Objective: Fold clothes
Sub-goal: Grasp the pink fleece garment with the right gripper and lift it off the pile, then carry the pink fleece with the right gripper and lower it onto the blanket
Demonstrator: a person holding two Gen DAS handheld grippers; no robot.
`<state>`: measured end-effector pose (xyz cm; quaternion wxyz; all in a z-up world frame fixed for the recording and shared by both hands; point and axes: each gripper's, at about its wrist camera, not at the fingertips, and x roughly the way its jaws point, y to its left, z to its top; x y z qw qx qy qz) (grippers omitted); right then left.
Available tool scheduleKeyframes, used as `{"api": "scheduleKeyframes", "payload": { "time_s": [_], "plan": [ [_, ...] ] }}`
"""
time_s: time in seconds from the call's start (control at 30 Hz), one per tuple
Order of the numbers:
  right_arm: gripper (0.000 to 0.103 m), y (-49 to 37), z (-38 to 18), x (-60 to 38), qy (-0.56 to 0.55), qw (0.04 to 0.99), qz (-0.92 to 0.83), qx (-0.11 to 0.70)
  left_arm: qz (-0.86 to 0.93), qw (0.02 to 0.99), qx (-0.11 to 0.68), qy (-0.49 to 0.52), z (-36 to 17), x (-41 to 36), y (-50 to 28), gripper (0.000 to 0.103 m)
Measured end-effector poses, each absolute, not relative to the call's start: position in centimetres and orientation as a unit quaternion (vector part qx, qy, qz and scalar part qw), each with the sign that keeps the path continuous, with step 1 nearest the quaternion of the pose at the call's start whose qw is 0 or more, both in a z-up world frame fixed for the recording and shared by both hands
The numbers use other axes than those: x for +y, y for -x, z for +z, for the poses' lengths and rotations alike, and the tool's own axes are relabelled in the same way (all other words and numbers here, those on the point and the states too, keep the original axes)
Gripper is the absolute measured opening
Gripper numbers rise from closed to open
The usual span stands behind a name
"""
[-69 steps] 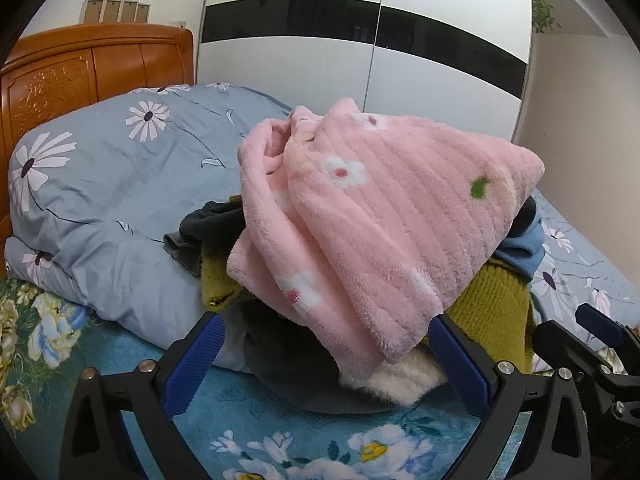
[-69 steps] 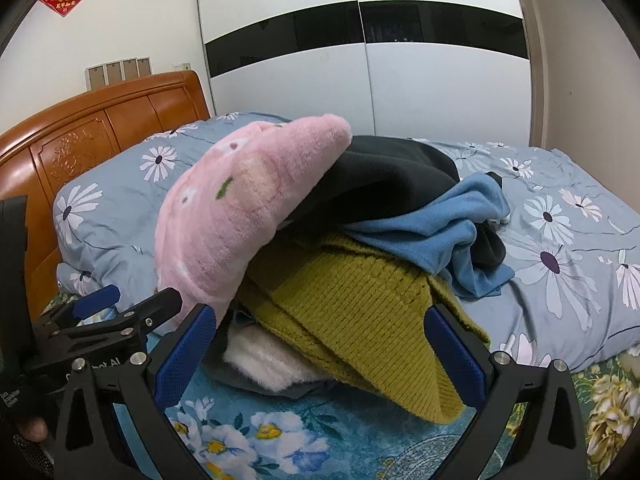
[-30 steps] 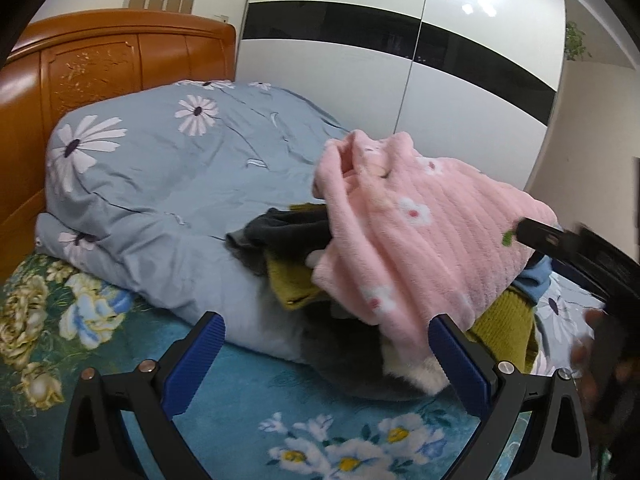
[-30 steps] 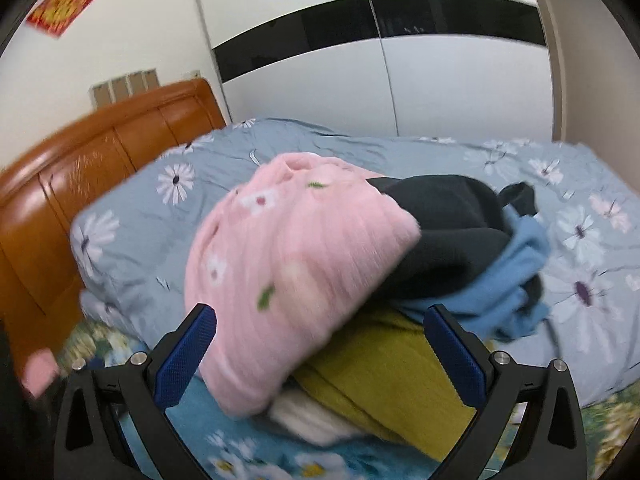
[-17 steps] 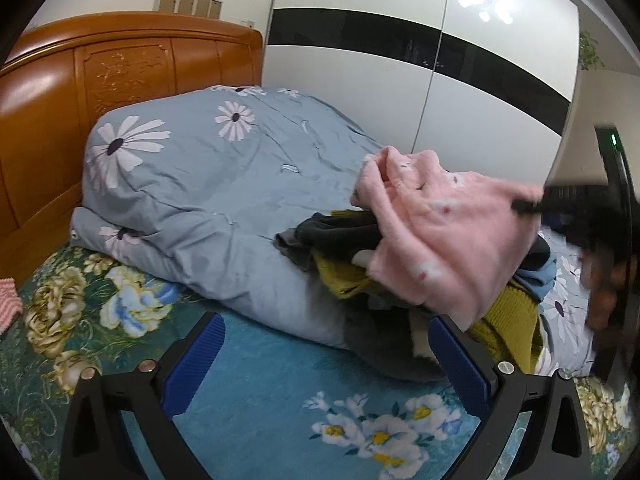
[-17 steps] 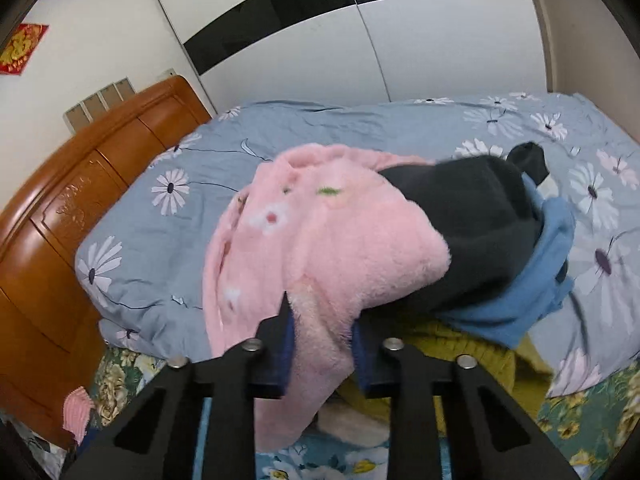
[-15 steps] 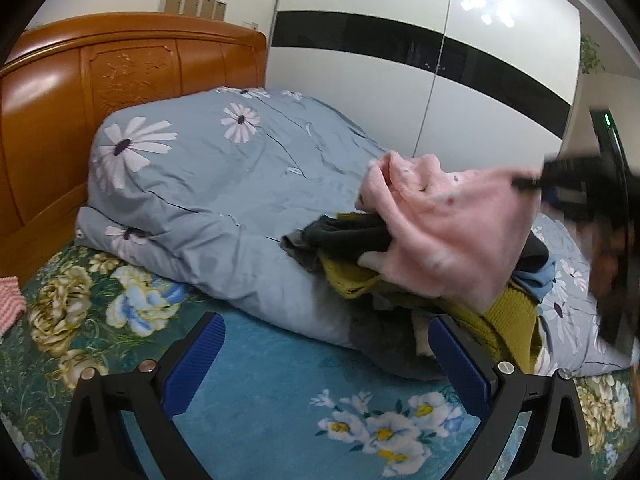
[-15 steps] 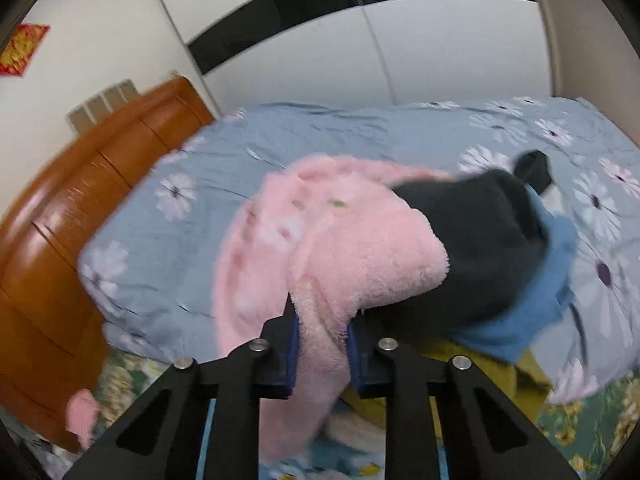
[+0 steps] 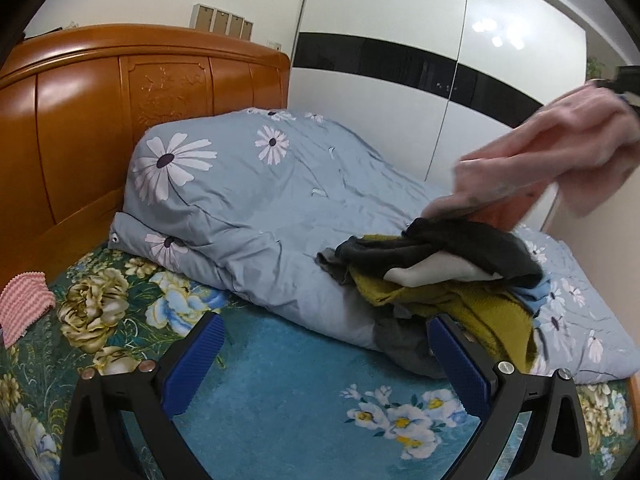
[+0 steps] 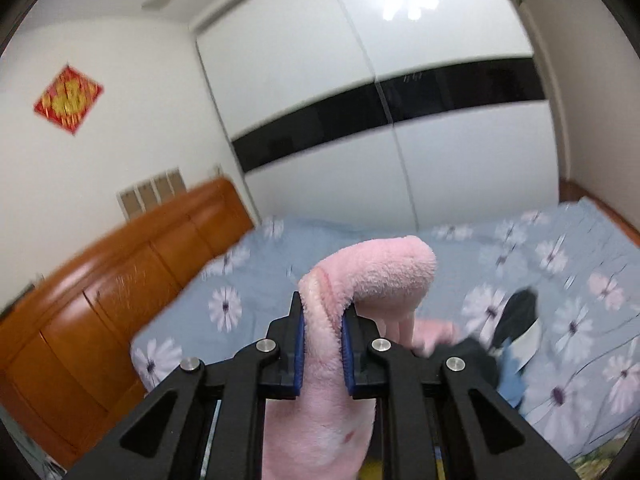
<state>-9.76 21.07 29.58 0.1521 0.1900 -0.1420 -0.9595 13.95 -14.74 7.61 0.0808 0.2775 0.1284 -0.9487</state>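
At the far left a small pink-striped cloth lies on the floral sheet, well apart from the pile and no part of this step. The headboard stands behind it. Beside it the duvet is bunched against the headboard, probably pushed back so that the sheet in front gives a flat place for folding.

The left gripper hovers over that bare sheet with its jaws spread wide and nothing between them. It looks held in reserve, ready to take a second edge of whatever comes off the pile.

Right of it the pile rests against the duvet's lower slope: dark grey on top, something white below that, mustard knit and a bit of blue underneath. These remain unsorted.

Furthest right, the pink top is up in the air, one end trailing down to touch the pile. The right gripper has a thick fold of the pink top pinched between its pads, and the jaws are closing further into the plush, with fabric bulging above them and hanging below. Gripping a bunched fold suits pulling it free, but I judge it a poor hold for spreading, so a regrip at a corner seems likely.
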Motion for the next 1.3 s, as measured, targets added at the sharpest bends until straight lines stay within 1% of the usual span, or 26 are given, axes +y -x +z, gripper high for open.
{"api": "scheduleKeyframes", "payload": {
  "time_s": [0.13, 0.2, 0.23, 0.3, 0.37, 0.47, 0.6, 0.67, 0.77, 0.8, 0.83, 0.87, 0.9, 0.93, 0.97, 1.17, 1.3],
  "plan": [
    [0.015, 5.1, 35.9, 27.9, -0.136, 0.091, -0.977, -0.139, -0.953, 0.06, 0.126, -0.27, 8.5, -13.2, -14.7, 0.103],
    [0.003, 2.0, 38.7, 31.7, -0.094, 0.055, -0.984, -0.14, -0.956, 0.049, 0.113, -0.265, 8.9, -11.8, -15.1, 0.103],
    [0.0, 0.2, 40.3, 33.6, -0.069, 0.037, -0.987, -0.141, -0.957, 0.045, 0.11, -0.264, 9.0, -11.3, -15.1, 0.103],
    [0.0, -3.1, 43.7, 37.2, -0.032, -0.009, -0.99, -0.135, -0.958, 0.032, 0.106, -0.265, 9.1, -10.0, -15.2, 0.103],
    [0.0, -4.9, 46.0, 39.5, -0.043, -0.039, -0.991, -0.118, -0.958, 0.021, 0.103, -0.267, 9.1, -8.7, -15.2, 0.103],
    [0.0, -6.0, 45.7, 41.8, -0.082, -0.056, -0.99, -0.099, -0.959, 0.007, 0.09, -0.27, 9.2, -7.0, -15.3, 0.103],
    [0.0, -5.4, 40.4, 42.3, -0.131, -0.037, -0.985, -0.11, -0.96, -0.004, 0.063, -0.274, 9.5, -5.3, -15.7, 0.103],
    [0.0, -3.8, 36.8, 42.1, -0.166, -0.019, -0.979, -0.118, -0.959, -0.003, 0.053, -0.277, 9.5, -4.8, -15.8, 0.103],
    [0.0, -1.0, 31.6, 40.5, -0.211, 0.012, -0.971, -0.108, -0.959, 0.004, 0.041, -0.28, 9.4, -4.6, -15.7, 0.103],
    [0.002, 0.2, 29.9, 39.4, -0.227, 0.023, -0.968, -0.102, -0.959, 0.008, 0.04, -0.28, 9.3, -4.6, -15.5, 0.103],
    [0.01, 1.5, 27.8, 38.2, -0.247, 0.029, -0.964, -0.094, -0.958, 0.009, 0.039, -0.285, 9.2, -4.7, -15.2, 0.103],
    [0.028, 2.7, 25.8, 37.1, -0.265, 0.04, -0.959, -0.091, -0.957, 0.01, 0.038, -0.289, 9.1, -4.8, -14.9, 0.103],
    [0.037, 3.8, 23.7, 36.0, -0.282, 0.056, -0.953, -0.093, -0.956, 0.012, 0.037, -0.292, 8.9, -4.9, -14.6, 0.103],
    [0.054, 4.9, 21.7, 35.0, -0.299, 0.073, -0.947, -0.096, -0.955, 0.016, 0.032, -0.294, 8.8, -4.9, -14.4, 0.103],
    [0.058, 6.0, 19.7, 33.9, -0.315, 0.089, -0.94, -0.098, -0.954, 0.02, 0.03, -0.297, 8.6, -5.1, -14.2, 0.103],
    [0.058, 12.8, 8.1, 28.7, -0.409, 0.134, -0.898, -0.089, -0.949, 0.046, 0.023, -0.312, 7.1, -6.5, -13.0, 0.103],
    [0.058, 16.1, 4.4, 27.1, -0.428, 0.133, -0.887, -0.109, -0.941, 0.066, 0.014, -0.332, 5.9, -8.0, -11.6, 0.103]
  ]
}}
